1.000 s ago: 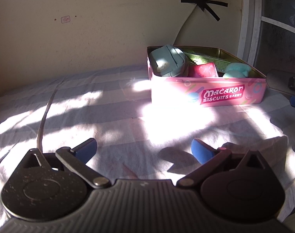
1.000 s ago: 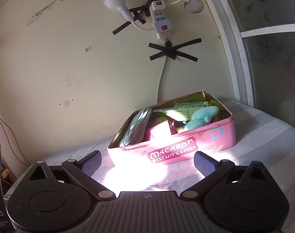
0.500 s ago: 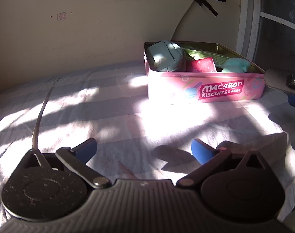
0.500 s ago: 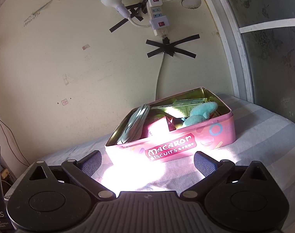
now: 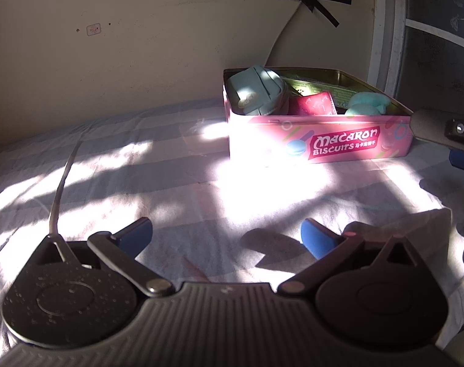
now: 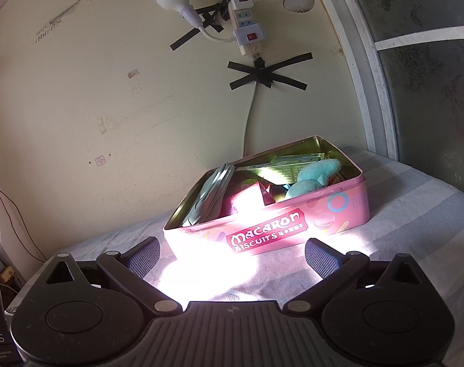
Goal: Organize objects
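Pink sheet metal forms the macaron biscuit tin (image 6: 293, 223), an open rectangular box with a dull gold interior and a magenta label on its front wall reading "MACARON BISCUITS". It stands on the striped cloth (image 5: 116, 165) covering the bed, near the far right corner, close to the cream wall (image 6: 109, 91) and the window frame (image 6: 363, 70). Strong sunlight washes out the cloth directly in front of it.

Inside the tin, seen from my left tongs: a pale teal pouch (image 5: 258, 93) leans upright against the left end wall; a red foil packet (image 5: 313, 105) stands at the middle, tilted; a turquoise plush toy (image 5: 366, 104) lies toward the right end; printed green paper (image 6: 290, 168) lies flat along the back wall.

My left tongs (image 5: 226, 235) are released, the blue pads spread wide with only cloth between them, well short of the tin. My right tongs (image 6: 232, 252) are likewise released and grasp nothing, their ribbed pads flanking the tin's front wall from just before it; the tip of one finger enters the left view at the tin's right end.

A power strip (image 6: 245, 29) is taped to the wall above the tin.
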`<act>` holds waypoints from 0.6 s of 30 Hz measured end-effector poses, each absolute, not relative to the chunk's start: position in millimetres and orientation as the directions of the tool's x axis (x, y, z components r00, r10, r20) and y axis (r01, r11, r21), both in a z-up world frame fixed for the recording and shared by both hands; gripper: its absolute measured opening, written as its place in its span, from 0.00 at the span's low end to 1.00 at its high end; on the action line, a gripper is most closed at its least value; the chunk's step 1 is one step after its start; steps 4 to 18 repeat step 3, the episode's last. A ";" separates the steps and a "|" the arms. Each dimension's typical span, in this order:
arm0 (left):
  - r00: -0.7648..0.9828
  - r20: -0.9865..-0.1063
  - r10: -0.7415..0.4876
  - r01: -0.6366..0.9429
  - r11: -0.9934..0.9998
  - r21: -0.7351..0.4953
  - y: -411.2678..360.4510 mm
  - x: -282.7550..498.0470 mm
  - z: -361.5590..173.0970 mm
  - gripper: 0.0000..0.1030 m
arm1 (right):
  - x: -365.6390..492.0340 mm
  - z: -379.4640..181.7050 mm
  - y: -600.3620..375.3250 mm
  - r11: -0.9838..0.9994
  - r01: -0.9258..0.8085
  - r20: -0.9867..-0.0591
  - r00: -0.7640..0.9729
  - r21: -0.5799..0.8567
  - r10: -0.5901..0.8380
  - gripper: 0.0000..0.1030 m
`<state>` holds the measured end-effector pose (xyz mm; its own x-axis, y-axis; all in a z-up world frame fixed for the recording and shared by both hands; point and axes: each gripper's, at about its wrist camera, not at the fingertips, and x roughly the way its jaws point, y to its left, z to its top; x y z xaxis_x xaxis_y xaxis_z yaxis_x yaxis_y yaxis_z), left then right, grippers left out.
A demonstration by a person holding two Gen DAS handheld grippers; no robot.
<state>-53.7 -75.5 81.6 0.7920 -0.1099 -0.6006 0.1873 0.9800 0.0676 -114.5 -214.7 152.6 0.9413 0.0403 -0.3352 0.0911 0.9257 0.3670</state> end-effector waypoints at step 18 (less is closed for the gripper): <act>0.795 -0.595 -0.122 0.204 0.976 0.072 -76.5 -54.7 82.4 1.00 | -114.4 152.6 -214.7 0.926 0.091 -0.335 0.941 0.367 0.040 0.94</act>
